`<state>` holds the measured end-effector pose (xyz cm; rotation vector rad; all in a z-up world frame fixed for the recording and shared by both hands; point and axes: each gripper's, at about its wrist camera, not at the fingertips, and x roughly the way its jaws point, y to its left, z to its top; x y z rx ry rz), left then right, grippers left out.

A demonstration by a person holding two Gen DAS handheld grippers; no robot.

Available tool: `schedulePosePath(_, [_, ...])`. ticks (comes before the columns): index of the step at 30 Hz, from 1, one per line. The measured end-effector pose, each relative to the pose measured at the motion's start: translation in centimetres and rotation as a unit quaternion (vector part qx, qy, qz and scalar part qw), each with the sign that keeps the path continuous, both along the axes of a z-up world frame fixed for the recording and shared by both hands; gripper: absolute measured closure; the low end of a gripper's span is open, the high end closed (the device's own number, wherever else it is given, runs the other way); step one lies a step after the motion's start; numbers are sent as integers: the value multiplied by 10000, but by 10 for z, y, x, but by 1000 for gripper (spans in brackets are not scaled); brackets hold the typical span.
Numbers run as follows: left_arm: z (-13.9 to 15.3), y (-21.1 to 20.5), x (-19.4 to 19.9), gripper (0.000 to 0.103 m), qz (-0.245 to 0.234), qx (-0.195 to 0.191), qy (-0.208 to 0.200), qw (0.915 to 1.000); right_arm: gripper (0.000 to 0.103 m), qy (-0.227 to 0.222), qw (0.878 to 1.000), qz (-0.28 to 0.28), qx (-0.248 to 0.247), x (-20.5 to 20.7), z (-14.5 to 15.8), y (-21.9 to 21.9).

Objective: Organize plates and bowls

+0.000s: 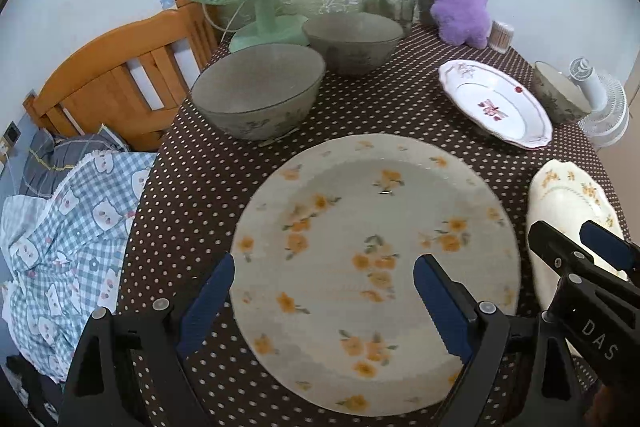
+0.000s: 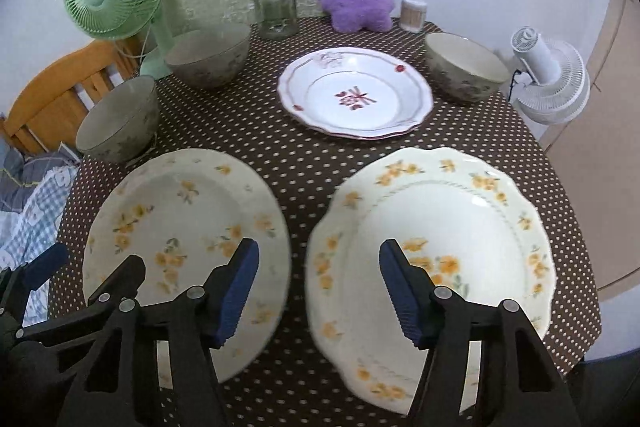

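Right wrist | glass jar [image 2: 274, 5], bowls: contents unclear | both jaws open, gripping nothing

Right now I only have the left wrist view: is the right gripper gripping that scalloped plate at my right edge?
Observer: No. The right gripper is open, one finger over the scalloped plate, the other over the tablecloth.
Operator: Anything on that plate?
Observer: Nothing; it is empty.
Operator: And the bowl beyond it?
Observer: The bowl stands upright and empty, beside the white fan.
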<state>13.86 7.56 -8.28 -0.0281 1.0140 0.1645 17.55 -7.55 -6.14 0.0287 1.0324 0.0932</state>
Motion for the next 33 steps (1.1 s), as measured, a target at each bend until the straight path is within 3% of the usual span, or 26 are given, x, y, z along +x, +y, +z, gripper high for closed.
schedulePosePath(21, [-30,33,17,14,29,-140,368,9992,50,384,9991,109,-136,22,-32,47])
schedulePosePath(29, [-39,35,27,26,-29,-311,526,9981,50,476,9985,73,-256,29,-42,50])
schedulePosePath(33, [-43,37,30,26,3,-346,607,9976,50,452,9983,121,-353,31,-44,53])
